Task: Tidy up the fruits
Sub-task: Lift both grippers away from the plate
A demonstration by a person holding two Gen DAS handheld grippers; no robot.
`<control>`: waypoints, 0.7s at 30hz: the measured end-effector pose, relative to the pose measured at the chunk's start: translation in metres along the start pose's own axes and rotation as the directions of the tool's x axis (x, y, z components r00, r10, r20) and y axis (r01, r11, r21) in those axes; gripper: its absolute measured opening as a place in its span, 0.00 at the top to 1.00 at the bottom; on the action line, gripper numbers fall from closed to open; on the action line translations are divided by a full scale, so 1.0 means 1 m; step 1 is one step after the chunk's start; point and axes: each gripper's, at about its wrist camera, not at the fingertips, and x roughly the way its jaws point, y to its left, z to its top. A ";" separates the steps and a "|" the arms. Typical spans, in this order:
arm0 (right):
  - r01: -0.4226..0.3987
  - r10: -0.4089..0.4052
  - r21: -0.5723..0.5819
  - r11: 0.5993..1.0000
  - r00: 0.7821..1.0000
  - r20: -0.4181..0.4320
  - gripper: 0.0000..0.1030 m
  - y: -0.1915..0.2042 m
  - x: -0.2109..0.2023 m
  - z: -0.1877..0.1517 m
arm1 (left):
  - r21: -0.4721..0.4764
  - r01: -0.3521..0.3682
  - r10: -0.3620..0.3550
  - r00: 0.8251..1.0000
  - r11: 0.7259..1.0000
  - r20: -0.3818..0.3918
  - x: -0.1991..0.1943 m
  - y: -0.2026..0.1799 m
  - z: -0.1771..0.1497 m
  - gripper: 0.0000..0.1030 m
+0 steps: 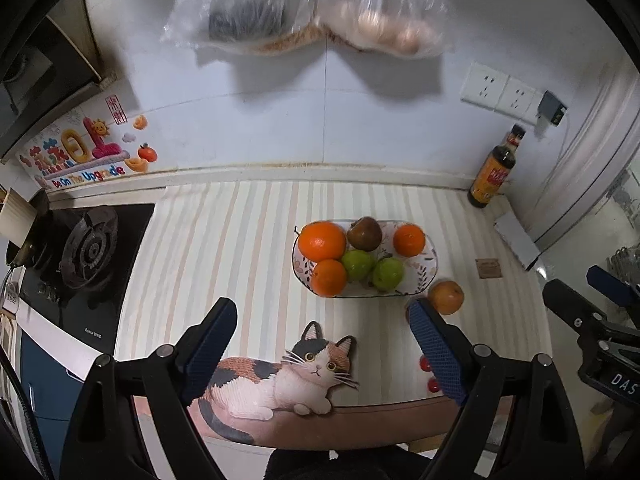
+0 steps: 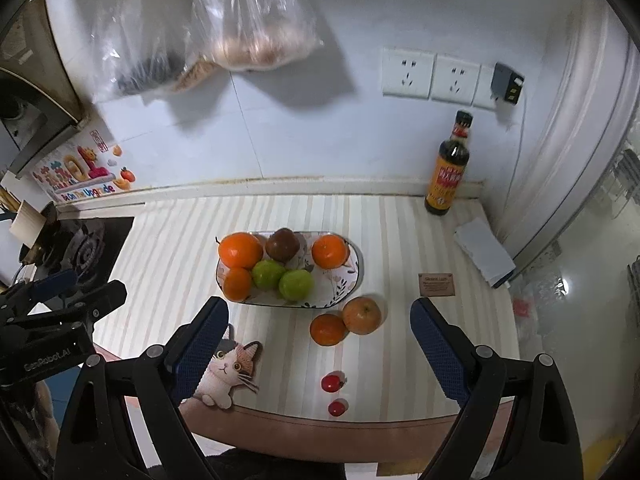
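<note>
1. Right wrist view is showing the right gripper (image 2: pixel 320 344) hanging above the counter with its jaws spread wide and nothing between them; the left gripper (image 1: pixel 322 344) is likewise standing released and empty.
2. The plate (image 2: pixel 352 276) is sitting mid-counter, carrying three oranges, two green fruits (image 2: pixel 296 285) and one dark reddish fruit (image 2: pixel 283 245). Still lying loose on the striped mat are an apple (image 2: pixel 362 315) touching a stray orange (image 2: pixel 328 329) just in front of the plate, and two small red fruits (image 2: pixel 331 383) near the counter's front edge.
3. Risk, as I am judging it: the apple and stray orange are touching, so fingers closing on one are likely to be nudging the other, sending it rolling.
4. The small red fruits are lying closest to the edge; a glancing finger could be knocking them off the counter, and wide jaws may be squashing or missing something so little.
5. The plate is already looking crowded on its left side; dropping another round fruit onto that pile could be pushing one over the shallow rim. The bare right part is looking safer.
6. Both grippers are working close together, so reaching for neighbouring fruit at once may be causing them to collide.
7. The sauce bottle (image 2: pixel 448 168) is standing well apart at the back corner, posing little risk.
</note>
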 end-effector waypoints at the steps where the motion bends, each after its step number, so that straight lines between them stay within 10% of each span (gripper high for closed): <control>1: 0.002 -0.002 -0.002 1.000 1.000 0.007 0.08 0.001 -0.006 -0.001 | -0.003 0.000 0.000 1.000 1.000 0.012 -0.006 0.000 -0.001 0.14; 21: -0.018 0.018 -0.004 1.000 0.999 0.030 0.08 -0.001 -0.026 0.001 | -0.017 0.000 0.000 1.000 1.000 0.021 -0.021 -0.009 -0.010 0.14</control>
